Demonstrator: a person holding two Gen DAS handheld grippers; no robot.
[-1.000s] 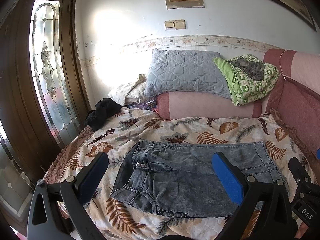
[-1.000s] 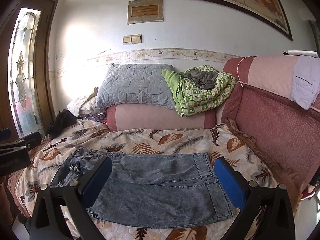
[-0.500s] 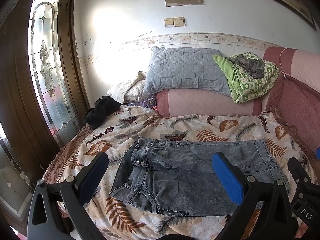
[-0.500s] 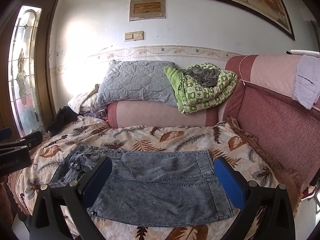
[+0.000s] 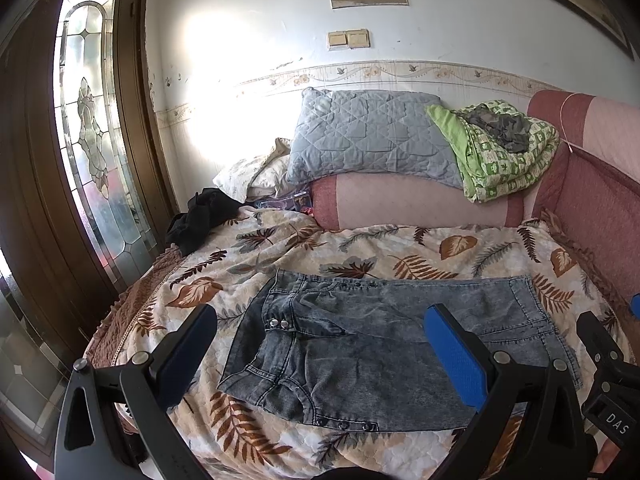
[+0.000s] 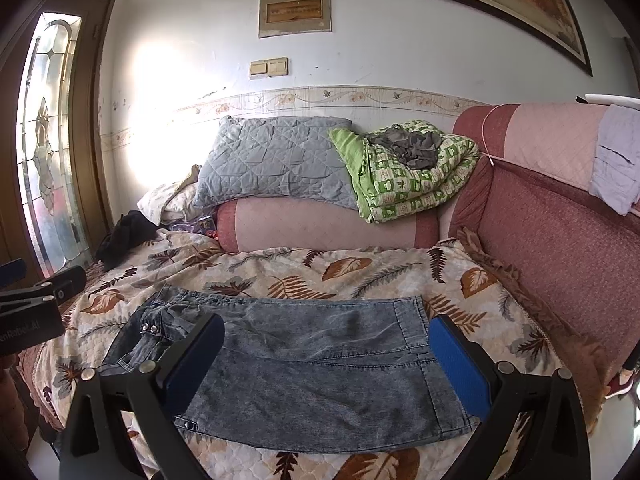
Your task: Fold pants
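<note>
A leaf-print quilt (image 5: pixel 400 240) covered the bed. A grey pillow (image 5: pixel 368 136) and a green patterned blanket (image 5: pixel 504 160) rested on a pink bolster (image 5: pixel 400 204). Dark clothing (image 5: pixel 200 216) lay near the stained-glass door (image 5: pixel 96 136).

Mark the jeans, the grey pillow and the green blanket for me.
jeans (image 6: pixel 320 364): right wrist view, middle of the folded denim
grey pillow (image 6: pixel 276 164): right wrist view, centre of quilted face
green blanket (image 5: pixel 504 160): left wrist view, patterned front fold

Acid-washed grey-blue denim pants (image 5: pixel 372 344), folded into a flat rectangle, lying crosswise on a leaf-print bedspread (image 5: pixel 400 252); waistband with snap buttons at 9 o'clock, hems at 3 o'clock.
</note>
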